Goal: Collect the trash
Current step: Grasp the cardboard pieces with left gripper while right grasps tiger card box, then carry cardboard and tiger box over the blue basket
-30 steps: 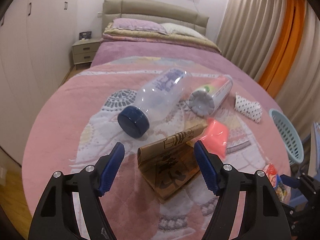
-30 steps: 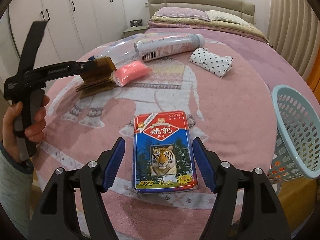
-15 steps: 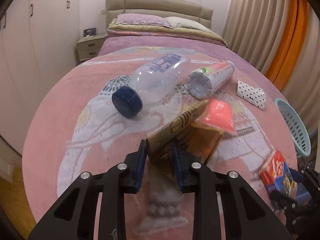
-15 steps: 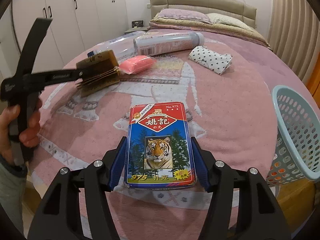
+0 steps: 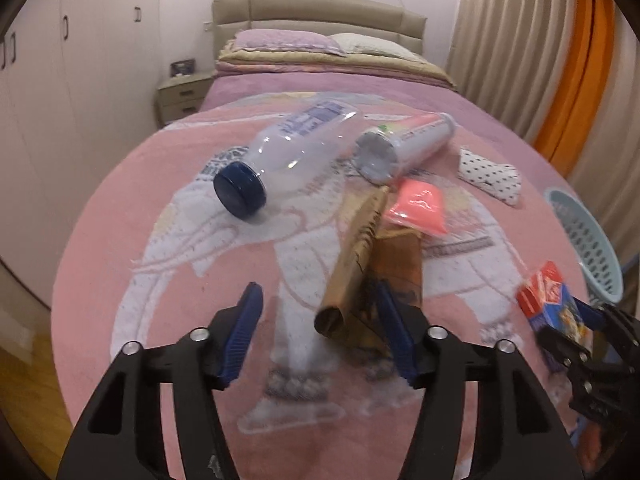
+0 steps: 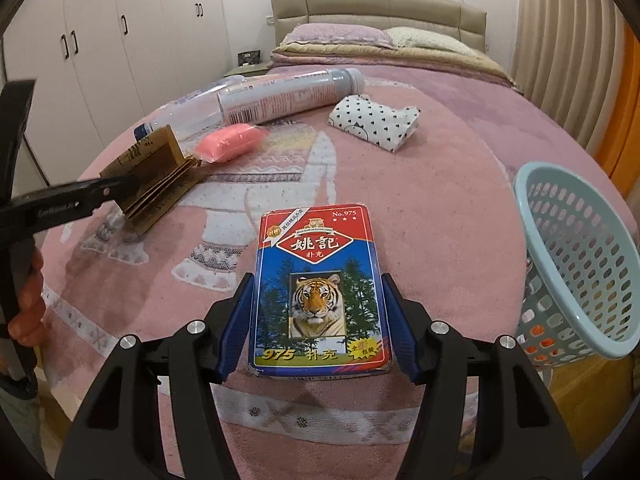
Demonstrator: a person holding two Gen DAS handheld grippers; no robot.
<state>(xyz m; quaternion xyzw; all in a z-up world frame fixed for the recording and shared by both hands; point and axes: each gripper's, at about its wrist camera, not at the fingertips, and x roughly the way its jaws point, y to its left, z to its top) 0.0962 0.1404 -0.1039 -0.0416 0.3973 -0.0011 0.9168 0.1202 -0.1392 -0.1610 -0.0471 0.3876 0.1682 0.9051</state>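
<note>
My left gripper (image 5: 318,330) is open; the folded brown paper (image 5: 362,276) lies at its right finger, half outside the jaws. My right gripper (image 6: 318,328) is shut on the red and blue card box with a tiger (image 6: 318,284), held above the pink blanket. The card box also shows in the left wrist view (image 5: 550,304). Further back lie a clear bottle with a blue cap (image 5: 280,160), a white spray can (image 5: 404,140), a pink packet (image 5: 418,206) and a dotted white wrapper (image 5: 490,174). The brown paper (image 6: 154,176) shows in the right wrist view too.
A light blue plastic basket (image 6: 580,260) stands off the bed's right edge, tilted toward me. Pillows and a headboard (image 6: 380,8) are at the far end. White wardrobes (image 6: 100,40) line the left wall, curtains (image 5: 520,40) the right.
My left gripper was shut on the brown paper half a second ago and has opened; the paper has shifted to its right finger. My right gripper has closed on the card box and lifted it.
</note>
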